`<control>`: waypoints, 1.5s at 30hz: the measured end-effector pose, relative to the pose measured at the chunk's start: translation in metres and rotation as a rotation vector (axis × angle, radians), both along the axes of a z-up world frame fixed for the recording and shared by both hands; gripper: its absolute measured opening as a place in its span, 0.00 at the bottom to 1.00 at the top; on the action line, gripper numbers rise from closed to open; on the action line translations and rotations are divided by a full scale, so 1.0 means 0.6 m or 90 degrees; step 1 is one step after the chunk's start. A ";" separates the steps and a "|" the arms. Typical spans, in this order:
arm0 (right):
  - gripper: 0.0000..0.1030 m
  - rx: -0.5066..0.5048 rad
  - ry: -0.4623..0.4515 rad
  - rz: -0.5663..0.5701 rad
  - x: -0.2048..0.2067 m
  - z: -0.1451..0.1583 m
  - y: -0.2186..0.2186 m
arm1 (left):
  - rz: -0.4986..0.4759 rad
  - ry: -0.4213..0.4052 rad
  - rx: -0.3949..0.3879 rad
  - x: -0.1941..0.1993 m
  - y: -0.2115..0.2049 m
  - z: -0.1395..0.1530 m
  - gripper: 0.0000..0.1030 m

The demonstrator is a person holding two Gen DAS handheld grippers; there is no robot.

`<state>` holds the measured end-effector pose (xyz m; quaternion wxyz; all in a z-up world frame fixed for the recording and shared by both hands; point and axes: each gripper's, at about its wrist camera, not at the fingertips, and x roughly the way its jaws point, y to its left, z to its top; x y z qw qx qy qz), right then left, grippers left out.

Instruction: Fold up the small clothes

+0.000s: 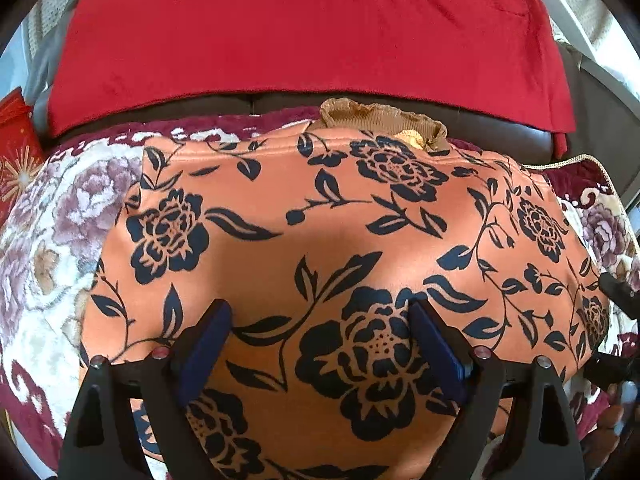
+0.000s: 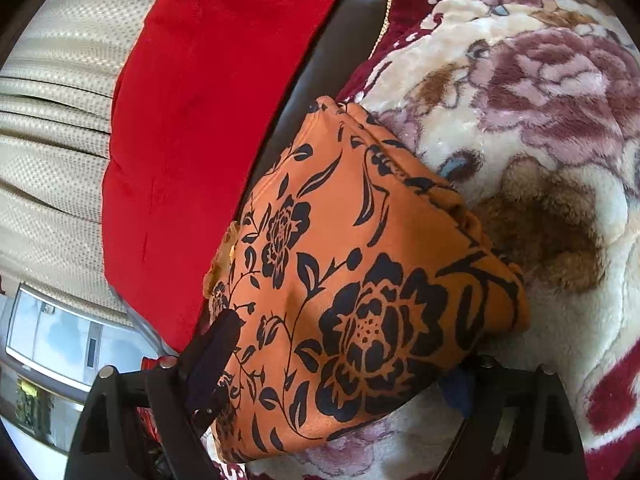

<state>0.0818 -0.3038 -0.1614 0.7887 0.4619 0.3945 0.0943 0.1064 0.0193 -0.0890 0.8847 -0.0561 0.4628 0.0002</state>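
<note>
My left gripper hangs with fingers spread wide over the orange floral garment, gripping nothing; the garment lies folded on the plush floral blanket, long axis crosswise, blanket bare on both sides; only my right view shows its stacked folded edge; the right gripper straddles one corner, spread apart.

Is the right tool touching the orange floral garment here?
Touching. In the right wrist view the right tool straddles the orange floral garment, with one finger pressing against its edge.
</note>
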 end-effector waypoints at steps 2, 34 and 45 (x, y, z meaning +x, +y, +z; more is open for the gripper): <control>0.88 0.005 -0.004 0.002 0.000 -0.001 0.000 | 0.009 -0.023 0.004 -0.004 0.004 0.016 0.88; 0.73 -0.031 0.024 -0.009 0.009 0.003 0.001 | 0.002 0.000 0.008 -0.017 -0.005 0.001 0.93; 0.69 -0.036 0.028 -0.017 0.012 -0.003 -0.005 | -0.002 -0.004 0.033 -0.009 -0.006 -0.027 0.96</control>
